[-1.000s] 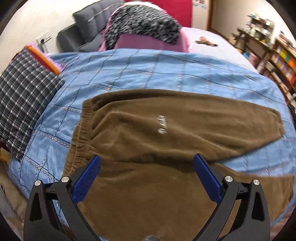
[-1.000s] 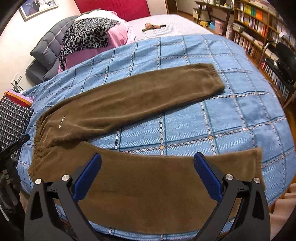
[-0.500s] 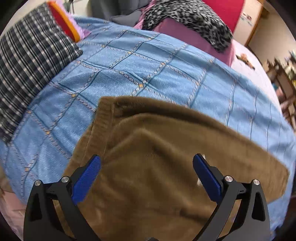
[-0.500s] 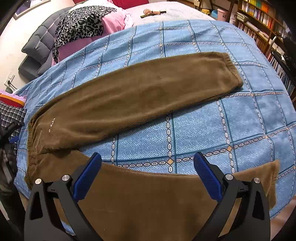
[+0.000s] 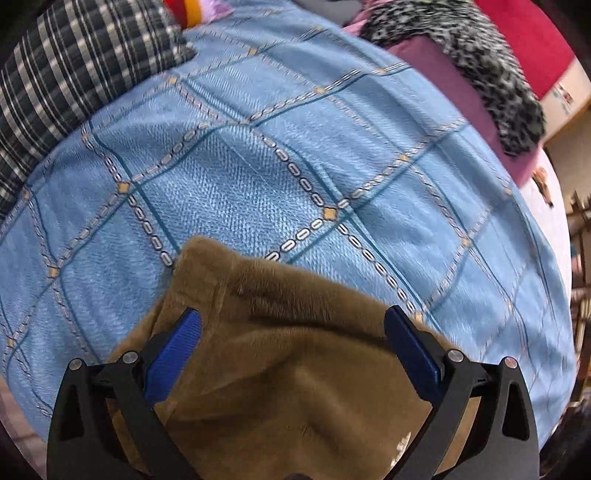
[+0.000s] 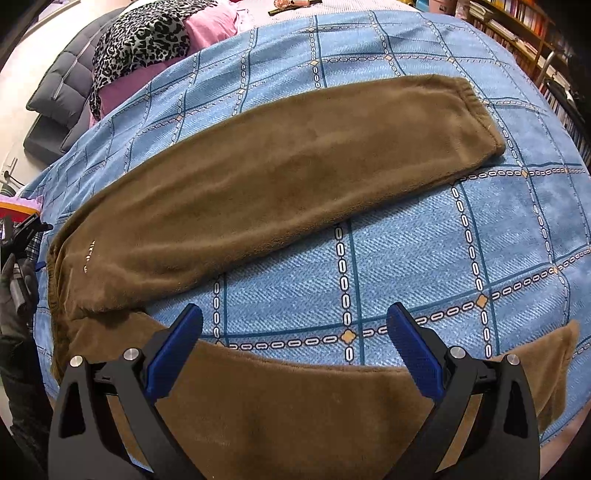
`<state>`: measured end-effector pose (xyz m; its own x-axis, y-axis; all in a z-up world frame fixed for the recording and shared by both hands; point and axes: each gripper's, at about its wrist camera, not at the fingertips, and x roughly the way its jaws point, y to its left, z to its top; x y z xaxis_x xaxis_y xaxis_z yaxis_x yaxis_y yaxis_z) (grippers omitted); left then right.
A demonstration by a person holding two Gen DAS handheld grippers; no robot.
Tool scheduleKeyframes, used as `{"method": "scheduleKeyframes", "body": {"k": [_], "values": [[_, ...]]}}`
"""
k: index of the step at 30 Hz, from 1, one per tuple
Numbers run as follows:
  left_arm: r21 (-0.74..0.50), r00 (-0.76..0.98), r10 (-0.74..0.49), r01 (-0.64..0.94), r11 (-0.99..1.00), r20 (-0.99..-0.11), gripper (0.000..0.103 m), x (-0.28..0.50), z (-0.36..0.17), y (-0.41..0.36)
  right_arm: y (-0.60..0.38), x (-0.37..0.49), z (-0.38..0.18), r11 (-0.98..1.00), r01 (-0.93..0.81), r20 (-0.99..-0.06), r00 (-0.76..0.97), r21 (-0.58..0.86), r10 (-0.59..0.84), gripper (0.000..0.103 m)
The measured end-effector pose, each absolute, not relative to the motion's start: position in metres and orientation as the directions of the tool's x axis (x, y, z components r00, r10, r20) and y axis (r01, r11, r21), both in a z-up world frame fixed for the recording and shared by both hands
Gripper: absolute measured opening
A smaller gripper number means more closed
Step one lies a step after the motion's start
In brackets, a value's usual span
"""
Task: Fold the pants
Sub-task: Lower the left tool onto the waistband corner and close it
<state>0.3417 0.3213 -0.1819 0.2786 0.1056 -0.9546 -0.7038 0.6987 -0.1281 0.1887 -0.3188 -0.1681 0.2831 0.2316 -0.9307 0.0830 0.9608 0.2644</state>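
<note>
Brown fleece pants (image 6: 280, 184) lie spread on a blue checked bedspread (image 6: 424, 258), legs apart in a V. The far leg runs from the waistband at left to its cuff at upper right. The near leg (image 6: 295, 406) crosses the bottom of the right wrist view. My right gripper (image 6: 294, 325) hangs open over the near leg's upper edge, nothing between its blue pads. In the left wrist view the pants' waist corner (image 5: 280, 350) fills the lower middle, and my left gripper (image 5: 292, 326) stands open straddling it, close above the cloth.
A dark plaid pillow (image 5: 74, 74) lies at the bed's left end. A leopard-print and pink pile (image 6: 147, 40) and a grey cushion (image 6: 62, 92) sit at the far side. Bookshelves (image 6: 524, 33) stand to the right. A person's dark sleeve (image 6: 18, 332) shows at far left.
My left gripper has dropped and swung toward the waist corner, which now fills its view. My right gripper has moved lower and closer over the near leg. Both stayed open.
</note>
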Motion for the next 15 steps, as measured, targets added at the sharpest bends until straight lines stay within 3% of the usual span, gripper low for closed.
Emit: {"method": "scheduleKeyframes", "body": {"k": [15], "values": [[0.005,0.084,0.127,-0.817,0.577,-0.988,0.097,0.378,-0.211,0.339,-0.318,0.194,-0.189,0.942,0.121,-0.926,0.257,0.314,0.276,0.1]]}}
